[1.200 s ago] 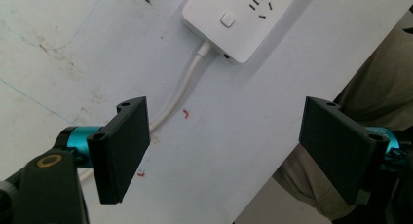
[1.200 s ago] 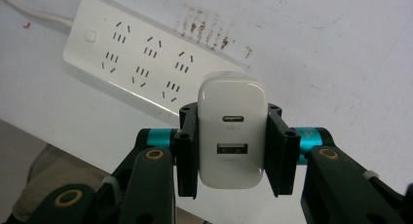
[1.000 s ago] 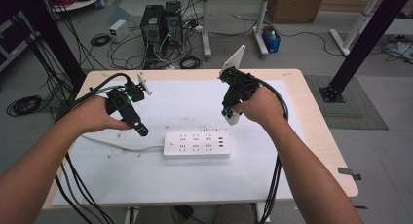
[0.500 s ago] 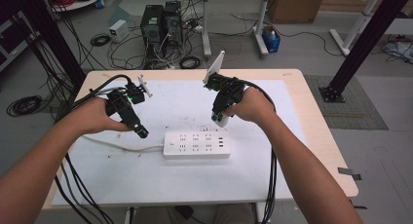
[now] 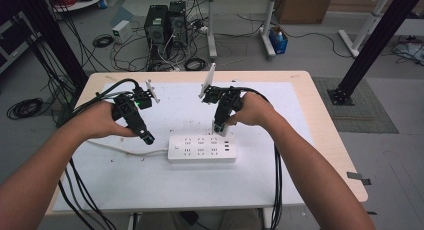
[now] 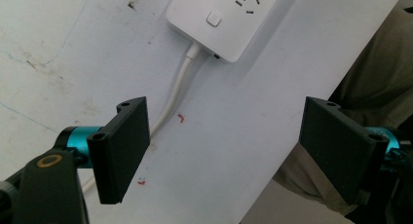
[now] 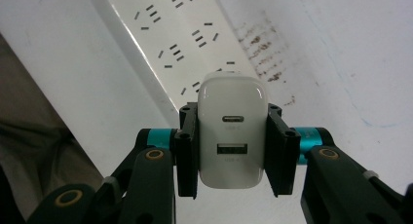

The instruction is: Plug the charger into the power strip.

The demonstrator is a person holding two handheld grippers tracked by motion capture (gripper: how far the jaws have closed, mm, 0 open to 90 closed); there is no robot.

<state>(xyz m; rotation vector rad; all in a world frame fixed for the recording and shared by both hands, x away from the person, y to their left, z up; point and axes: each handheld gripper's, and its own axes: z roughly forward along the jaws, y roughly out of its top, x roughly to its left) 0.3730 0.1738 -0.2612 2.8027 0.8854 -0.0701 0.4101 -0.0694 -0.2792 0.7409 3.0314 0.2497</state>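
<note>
- High view: a white power strip (image 5: 202,148) lay flat near the middle of the desk (image 5: 310,115), its white cord (image 5: 120,149) running off to the left. The right gripper (image 5: 220,126) hung just over the strip's far right end, pointing down with a white charger (image 5: 218,127) at its tip. The left gripper (image 5: 145,138) sat just beside the strip's left end, above the cord; at this range its fingers could not be judged.
- Left gripper view: the fingers (image 6: 124,147) stood wide apart with nothing between them. Beyond them sat the strip's switch end (image 6: 225,14), the cord (image 6: 176,92) leaving it across the white desk (image 6: 73,53).
- Right gripper view: the fingers (image 7: 187,148) were clamped on both sides of the white charger (image 7: 233,131), its two ports facing the camera. The power strip (image 7: 175,39) and its sockets lay right behind it.
</note>
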